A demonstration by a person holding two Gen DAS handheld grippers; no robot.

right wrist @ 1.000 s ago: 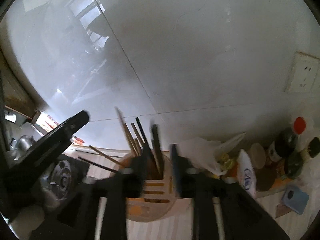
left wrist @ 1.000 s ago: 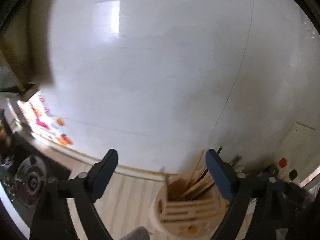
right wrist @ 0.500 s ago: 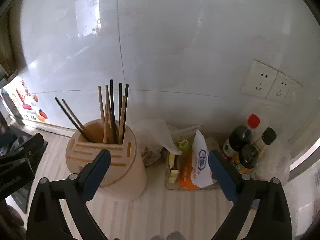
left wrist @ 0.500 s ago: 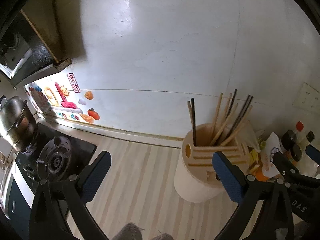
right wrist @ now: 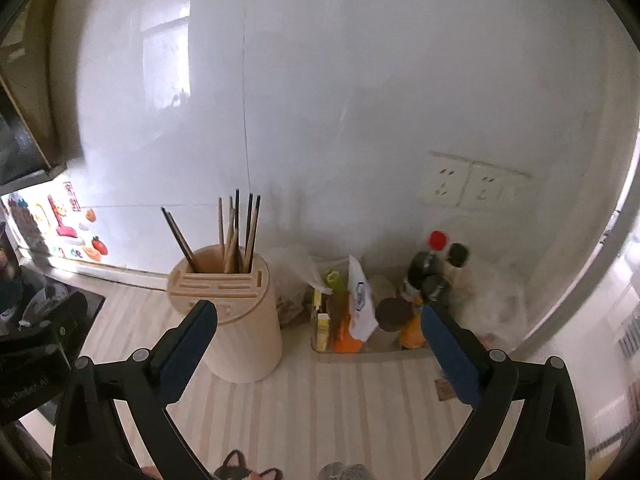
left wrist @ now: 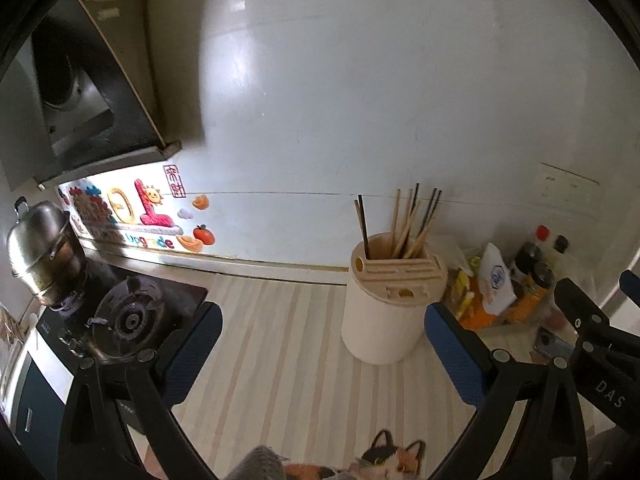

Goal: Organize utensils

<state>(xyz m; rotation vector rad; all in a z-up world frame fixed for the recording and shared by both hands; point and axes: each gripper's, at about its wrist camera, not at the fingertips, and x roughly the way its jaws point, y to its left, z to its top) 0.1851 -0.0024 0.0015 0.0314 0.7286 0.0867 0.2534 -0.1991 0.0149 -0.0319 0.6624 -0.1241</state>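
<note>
Both claws, left gripper (left wrist: 322, 354) and right gripper (right wrist: 318, 354), are wide apart and empty. The chopstick holder (right wrist: 236, 320) stands mid-frame, with bare striped counter (left wrist: 280, 368) below it.

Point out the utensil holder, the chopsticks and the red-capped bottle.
utensil holder (right wrist: 248, 344): right wrist view, front wall.
chopsticks (right wrist: 236, 236): right wrist view, middle of the upright bundle.
red-capped bottle (right wrist: 437, 240): right wrist view, its cap.

left gripper (left wrist: 322, 350): jaws now spread wide, empty, pulled back from utensil holder (left wrist: 390, 312), now mid-frame right | right gripper (right wrist: 318, 346): jaws just opened, no chopsticks (right wrist: 236, 236) between them; holder now at its left finger
</note>
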